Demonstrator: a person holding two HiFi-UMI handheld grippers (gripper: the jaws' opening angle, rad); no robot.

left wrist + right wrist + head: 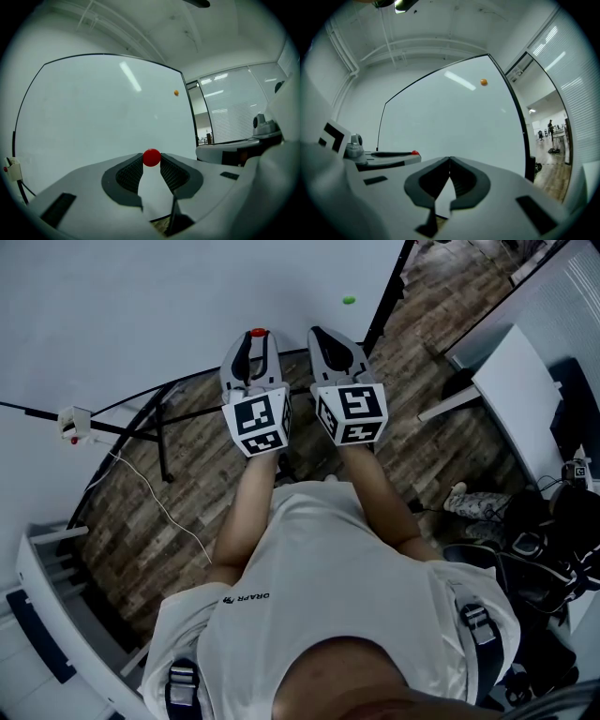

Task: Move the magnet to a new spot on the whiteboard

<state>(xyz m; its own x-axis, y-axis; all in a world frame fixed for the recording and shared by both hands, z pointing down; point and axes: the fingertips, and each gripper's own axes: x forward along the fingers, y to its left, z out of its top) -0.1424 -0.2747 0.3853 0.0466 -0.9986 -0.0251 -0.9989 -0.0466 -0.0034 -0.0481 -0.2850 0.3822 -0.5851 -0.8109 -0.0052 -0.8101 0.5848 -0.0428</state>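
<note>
Two tongs reach forward side by side from the person's bare forearms (246, 507), close to each other but not touching. The left tongs (254, 337) are narrowed onto a small red magnet (151, 157). Their ribbed pads (129, 174) pinch it from either side right at the tips, so the ball sits at the very front of the jaws and pokes a little above them. The right tongs (449, 159) are pressed together with the tips meeting, and nothing sits between them. From the right gripper view the red magnet shows as a small spot at the nose of the left tongs, off to the right tongs' left. Just past both sets of tips stands the whiteboard (93, 117), its pale face filling the space ahead of the jaws. No view makes it plain whether the red magnet touches the board or hangs just short of it. Farther off, above and to the right of the left tongs and well apart from the held magnet, a small dot (176, 93) sits near the board's upper right edge. It lies almost straight above the right tongs. Low on the left tongs' left, a small white box (12, 168) hangs at the board's frame.
</note>
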